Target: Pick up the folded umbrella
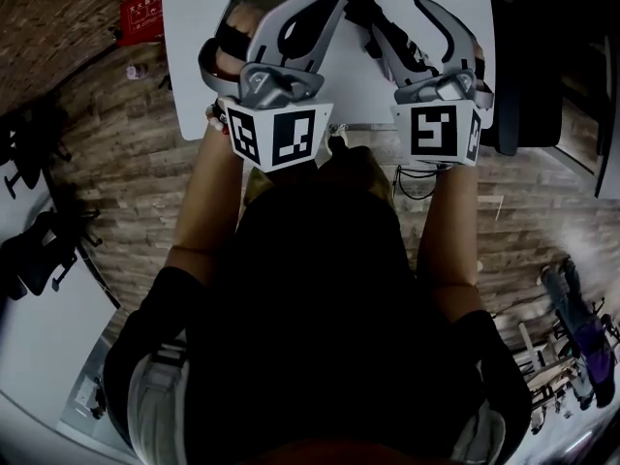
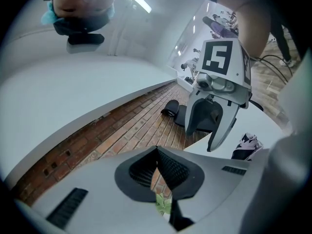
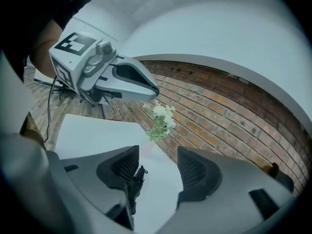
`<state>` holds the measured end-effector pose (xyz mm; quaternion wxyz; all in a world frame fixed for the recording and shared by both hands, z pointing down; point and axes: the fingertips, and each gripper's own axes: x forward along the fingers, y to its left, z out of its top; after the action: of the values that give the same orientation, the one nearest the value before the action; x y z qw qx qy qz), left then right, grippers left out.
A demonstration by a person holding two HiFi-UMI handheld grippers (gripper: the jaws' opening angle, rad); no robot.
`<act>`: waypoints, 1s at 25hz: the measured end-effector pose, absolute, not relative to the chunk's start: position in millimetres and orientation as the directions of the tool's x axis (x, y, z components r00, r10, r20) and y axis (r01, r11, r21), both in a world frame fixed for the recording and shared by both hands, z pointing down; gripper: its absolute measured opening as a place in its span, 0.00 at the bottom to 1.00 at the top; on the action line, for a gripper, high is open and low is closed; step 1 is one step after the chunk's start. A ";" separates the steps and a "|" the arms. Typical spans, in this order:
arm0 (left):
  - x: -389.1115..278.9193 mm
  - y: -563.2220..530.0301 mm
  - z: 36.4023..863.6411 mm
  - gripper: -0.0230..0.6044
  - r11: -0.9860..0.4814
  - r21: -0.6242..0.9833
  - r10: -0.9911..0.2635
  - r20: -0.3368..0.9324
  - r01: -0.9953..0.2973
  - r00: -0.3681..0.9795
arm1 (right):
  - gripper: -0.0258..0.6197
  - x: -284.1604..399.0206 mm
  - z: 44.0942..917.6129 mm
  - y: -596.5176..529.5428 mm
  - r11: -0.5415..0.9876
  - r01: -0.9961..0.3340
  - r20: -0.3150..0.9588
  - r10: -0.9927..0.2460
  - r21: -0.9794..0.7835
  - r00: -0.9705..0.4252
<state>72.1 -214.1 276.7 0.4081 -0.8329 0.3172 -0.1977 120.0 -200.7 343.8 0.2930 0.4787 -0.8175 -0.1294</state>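
Ribbed black pads (image 3: 192, 172) of right gripper (image 3: 157, 156) gape beside slim umbrella (image 3: 135, 182).

Smooth matt white table (image 3: 92, 135), rough brick floor (image 3: 219, 116). The right gripper (image 3: 158, 167) is matt grey plastic with ribbed black pads (image 3: 192, 172). The folded umbrella (image 2: 246, 145) is soft patterned cloth.

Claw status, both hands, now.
Left claw: closed, tips touching, nothing seen gripped.
Right claw: open; the umbrella has its dark end between the jaws, not gripped.
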 end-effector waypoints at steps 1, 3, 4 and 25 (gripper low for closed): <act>72.3 -214.6 278.3 0.06 -0.468 -0.805 -0.689 0.074 -0.365 0.721 | 0.42 119.7 348.5 -201.7 0.516 -0.707 0.367 -0.853 0.483 -0.372; 73.3 -215.2 280.4 0.06 -0.473 -0.804 -0.686 0.078 -0.362 0.723 | 0.43 119.8 357.3 -203.3 0.530 -0.707 0.386 -0.842 0.468 -0.375; 73.9 -215.4 281.0 0.06 -0.474 -0.803 -0.685 0.079 -0.361 0.724 | 0.44 120.0 361.3 -204.0 0.537 -0.708 0.397 -0.837 0.459 -0.377; 78.2 -222.5 308.8 0.06 -0.536 -0.776 -0.658 0.136 -0.333 0.740 | 0.52 119.4 453.1 -209.3 0.650 -0.692 0.631 -0.688 0.314 -0.359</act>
<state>78.2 -222.5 308.8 0.3837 -0.8503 0.2915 -0.2117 119.4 -209.3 453.1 0.3812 0.4185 -0.8243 0.0029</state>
